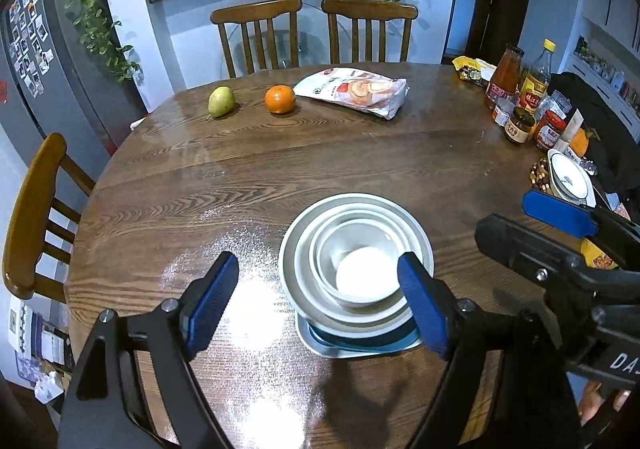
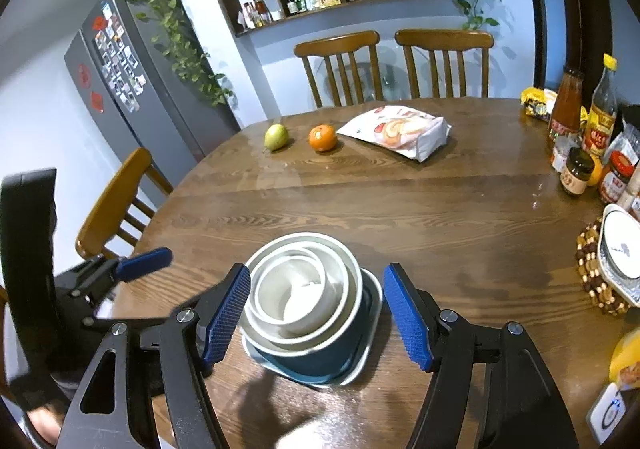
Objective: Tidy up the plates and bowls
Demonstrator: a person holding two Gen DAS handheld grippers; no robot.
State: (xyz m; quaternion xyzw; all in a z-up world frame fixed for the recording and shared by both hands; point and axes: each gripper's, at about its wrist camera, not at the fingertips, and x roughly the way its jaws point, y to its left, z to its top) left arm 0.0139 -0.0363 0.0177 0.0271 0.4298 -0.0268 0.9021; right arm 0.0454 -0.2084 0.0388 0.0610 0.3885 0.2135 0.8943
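A stack of nested bowls (image 1: 356, 265) sits on a square plate (image 1: 360, 347) near the front of the round wooden table (image 1: 248, 185). The innermost is a small white bowl (image 2: 298, 297); the outer bowl (image 2: 320, 357) is dark teal outside. My left gripper (image 1: 320, 301) is open and empty, its fingers apart above the stack's left side. My right gripper (image 2: 316, 317) is open and empty, its jaws either side of the stack (image 2: 304, 301) without touching it. It also shows in the left wrist view (image 1: 560, 213). Another white bowl (image 1: 568, 177) rests on a beaded trivet at the right edge.
A pear (image 1: 221, 101), an orange (image 1: 280, 99) and a snack bag (image 1: 356, 89) lie at the far side. Bottles and jars (image 1: 520, 97) crowd the right edge. Wooden chairs (image 1: 256, 33) stand behind and to the left of the table.
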